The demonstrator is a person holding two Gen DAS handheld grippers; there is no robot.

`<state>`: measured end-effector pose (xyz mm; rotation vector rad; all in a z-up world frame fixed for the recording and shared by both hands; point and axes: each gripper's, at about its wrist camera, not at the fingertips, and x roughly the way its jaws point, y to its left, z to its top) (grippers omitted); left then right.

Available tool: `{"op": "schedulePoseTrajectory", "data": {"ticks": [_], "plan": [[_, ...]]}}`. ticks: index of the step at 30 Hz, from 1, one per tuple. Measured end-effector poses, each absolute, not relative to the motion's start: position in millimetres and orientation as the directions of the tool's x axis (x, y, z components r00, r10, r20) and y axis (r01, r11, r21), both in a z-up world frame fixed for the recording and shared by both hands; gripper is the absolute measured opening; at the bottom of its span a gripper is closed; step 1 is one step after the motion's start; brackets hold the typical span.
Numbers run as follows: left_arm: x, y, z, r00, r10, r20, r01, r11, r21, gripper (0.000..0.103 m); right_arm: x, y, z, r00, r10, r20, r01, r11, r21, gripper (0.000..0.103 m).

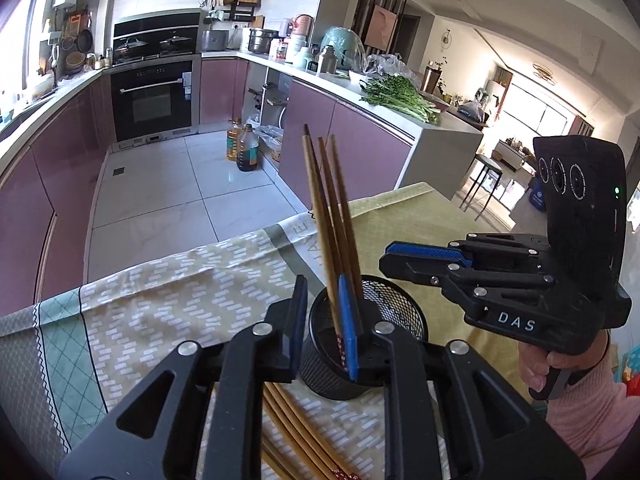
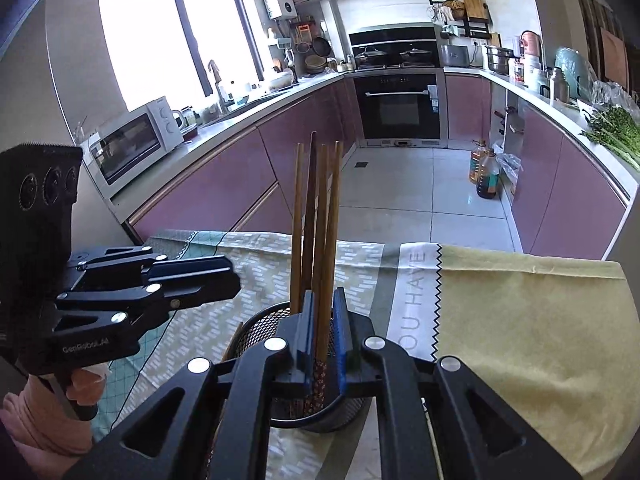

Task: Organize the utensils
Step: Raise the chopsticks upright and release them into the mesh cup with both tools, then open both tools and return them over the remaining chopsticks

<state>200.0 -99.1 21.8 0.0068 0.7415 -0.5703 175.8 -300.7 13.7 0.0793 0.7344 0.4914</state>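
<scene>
The left claw [image 1: 323, 320] stands half open around the near rim of a black mesh cup [image 1: 362, 354]; its right blue pad seems to lie against the chopsticks in the cup [image 1: 329, 216], but I cannot tell if it presses them, and the left pad touches nothing. The right claw [image 2: 325, 330] is also a little open, and one chopstick [image 2: 322, 276] rises between its two blue pads; from the left wrist view this claw [image 1: 404, 254] looks nearly closed with nothing seen in it, so a real grip is not sure. The mesh cup [image 2: 260, 326] stands on the bench, on a patterned cloth [image 2: 520, 320], and it holds four wooden chopsticks, upright and leaning a little, with their patterned ends down inside. More chopsticks [image 1: 292, 436] lie flat on the cloth just beside the cup, under the left claw; their ends are cut off by the lower edge of the picture. The bottom of the cup is hidden behind the claw bodies.
</scene>
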Motion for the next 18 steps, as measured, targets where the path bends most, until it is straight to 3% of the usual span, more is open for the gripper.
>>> {"op": "schedulePoseTrajectory", "data": {"ticks": [3,5,10,14,18], "plan": [[185,-84,24,0.642,-0.474,-0.603,0.472,0.864,-0.176,0.024,163,-303,18,0.664,0.46,-0.589,-0.406,0.884,0.233,0.034],[170,-73,27,0.672,-0.468,-0.574,0.461,0.871,-0.171,0.033,151,-301,23,0.685,0.459,-0.566,-0.416,0.884,0.213,0.034],[136,-44,22,0.725,-0.427,-0.54,0.428,0.894,-0.132,0.043,110,-294,32,0.681,0.531,-0.505,-0.511,0.838,0.193,0.04],[118,-27,-3,0.713,-0.385,-0.587,0.397,0.911,-0.116,0.047,86,-281,21,0.636,0.579,-0.51,-0.57,0.798,0.195,0.042],[112,-23,-38,0.664,-0.36,-0.655,0.374,0.919,-0.126,0.047,83,-260,-12,0.558,0.586,-0.588,-0.585,0.78,0.222,0.042]]}}
